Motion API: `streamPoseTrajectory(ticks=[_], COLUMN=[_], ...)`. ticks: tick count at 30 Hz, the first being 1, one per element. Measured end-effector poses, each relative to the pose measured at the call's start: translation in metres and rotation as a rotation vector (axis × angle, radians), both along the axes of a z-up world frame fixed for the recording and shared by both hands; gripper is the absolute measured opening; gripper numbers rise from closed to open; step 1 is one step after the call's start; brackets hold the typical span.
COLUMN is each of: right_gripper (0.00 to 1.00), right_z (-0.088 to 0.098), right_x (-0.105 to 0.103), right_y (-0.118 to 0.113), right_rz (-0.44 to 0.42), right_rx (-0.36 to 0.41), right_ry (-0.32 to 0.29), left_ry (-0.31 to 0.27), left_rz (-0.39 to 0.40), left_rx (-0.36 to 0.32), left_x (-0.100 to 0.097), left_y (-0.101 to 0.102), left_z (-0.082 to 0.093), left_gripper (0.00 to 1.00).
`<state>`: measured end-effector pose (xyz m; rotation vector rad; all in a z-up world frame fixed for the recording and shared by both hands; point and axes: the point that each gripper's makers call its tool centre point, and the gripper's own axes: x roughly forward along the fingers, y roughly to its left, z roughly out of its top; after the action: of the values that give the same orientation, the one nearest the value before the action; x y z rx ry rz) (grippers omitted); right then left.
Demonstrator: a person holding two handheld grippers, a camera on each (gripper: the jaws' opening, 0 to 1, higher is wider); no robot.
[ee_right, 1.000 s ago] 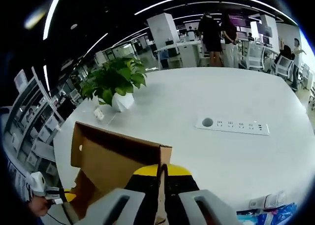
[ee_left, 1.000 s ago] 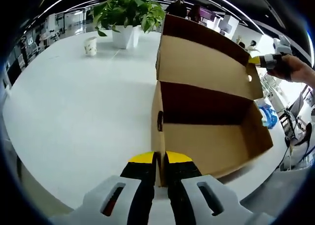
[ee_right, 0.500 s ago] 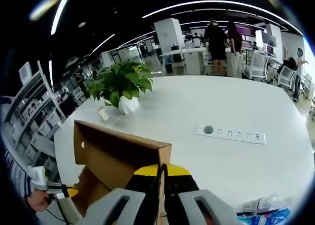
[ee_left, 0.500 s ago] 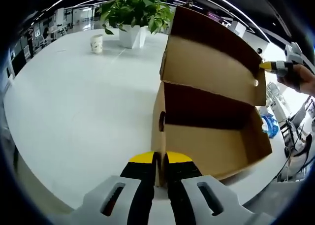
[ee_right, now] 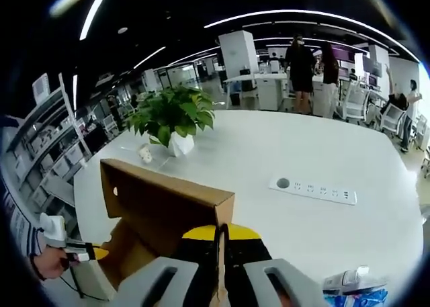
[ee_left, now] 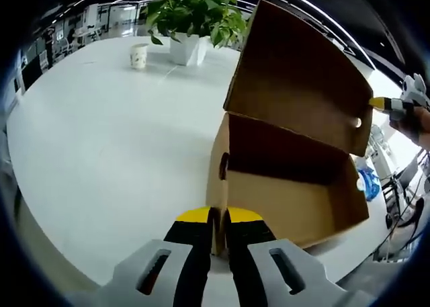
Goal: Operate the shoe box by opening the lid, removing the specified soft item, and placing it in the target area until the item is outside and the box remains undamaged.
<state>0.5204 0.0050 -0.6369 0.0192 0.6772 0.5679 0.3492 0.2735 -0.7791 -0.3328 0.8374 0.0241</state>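
Left claw (ee_left: 216,216) is clamped on the near end wall of the box (ee_left: 282,199), pinning it to the surface (ee_left: 101,152). Right claw (ee_right: 220,233) is pinched on the lid (ee_right: 161,203) corner, swinging it up. Keep the lift slow so the hinge doesn't tear. Beyond the left claw the box interior looks bare; the soft item can't be made out.

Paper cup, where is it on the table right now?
In the left gripper view the paper cup stands upright at the table's far side, just left of the potted plant, well away from the shoe box.
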Motion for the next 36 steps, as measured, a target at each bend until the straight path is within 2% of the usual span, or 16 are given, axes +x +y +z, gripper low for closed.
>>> streamPoseTrajectory(ticks=[7,23,36], right_gripper=[0.00,0.00,0.00], right_z=[0.008,0.009,0.000], right_x=[-0.015,-0.027,-0.025], right_y=[-0.003,-0.009,-0.013], right_rz=[0.006,0.004,0.002], right_rx=[0.003,-0.010,-0.009], right_ry=[-0.015,-0.073,-0.083], left_ry=[0.000,-0.006,-0.009], left_rz=[0.021,0.068,0.081], left_rx=[-0.014,-0.025,-0.038], left_x=[0.006,0.013,0.019], left_y=[-0.004,-0.006,-0.010], left_z=[0.000,0.000,-0.001], left_gripper=[0.05,0.05,0.05])
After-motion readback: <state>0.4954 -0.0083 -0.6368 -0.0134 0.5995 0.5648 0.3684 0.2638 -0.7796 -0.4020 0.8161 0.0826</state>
